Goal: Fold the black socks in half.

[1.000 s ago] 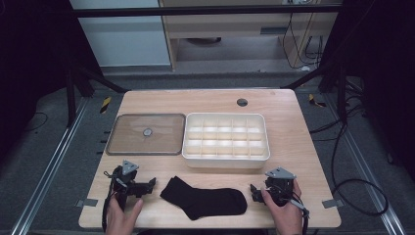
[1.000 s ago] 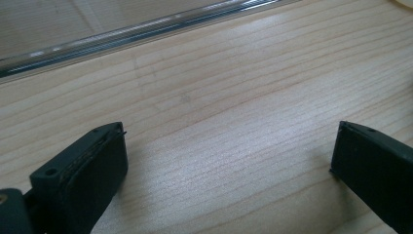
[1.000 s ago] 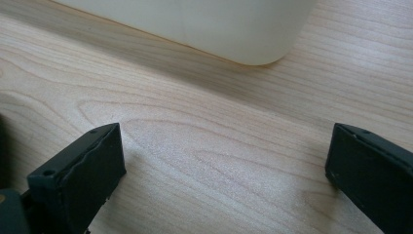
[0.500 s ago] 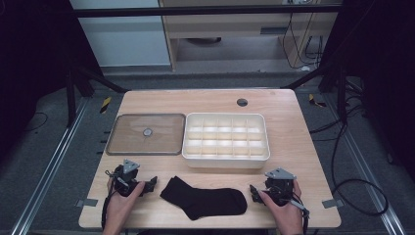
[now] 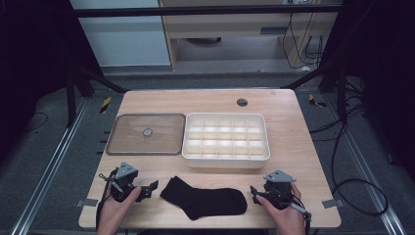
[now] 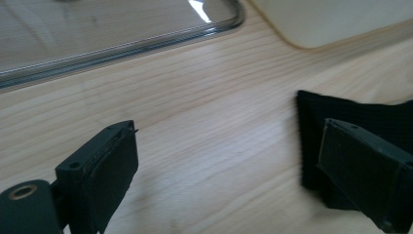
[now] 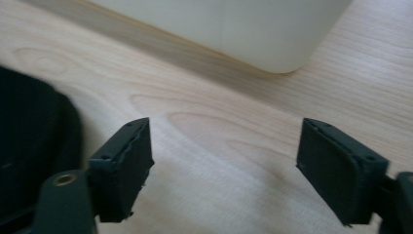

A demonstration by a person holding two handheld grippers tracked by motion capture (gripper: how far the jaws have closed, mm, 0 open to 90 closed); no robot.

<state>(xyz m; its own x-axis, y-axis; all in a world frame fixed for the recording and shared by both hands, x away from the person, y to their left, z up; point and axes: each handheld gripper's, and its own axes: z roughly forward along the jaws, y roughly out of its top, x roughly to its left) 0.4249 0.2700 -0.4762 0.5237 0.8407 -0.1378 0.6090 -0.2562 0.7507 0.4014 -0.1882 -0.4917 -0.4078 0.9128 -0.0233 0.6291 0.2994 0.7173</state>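
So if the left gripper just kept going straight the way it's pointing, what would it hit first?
Most likely the black sock. The left gripper is open and aims across the table at the sock's cuff, with one jaw already at its edge in the left gripper view. How high it rides is hard to judge.

Left gripper [image 5: 147, 188] low at near left edge, held in left hand [image 5: 115, 208], jaws wide apart and pointing right, grey plate on top. In left gripper view [image 6: 226, 161] both pads parted, level, close above surface. Right gripper [image 5: 254, 192] low at near right edge, held in right hand [image 5: 286, 215], jaws spread, pointing left. In right gripper view [image 7: 226, 161] pads well apart. Forearms entering from bottom edge, cable trailing from each.
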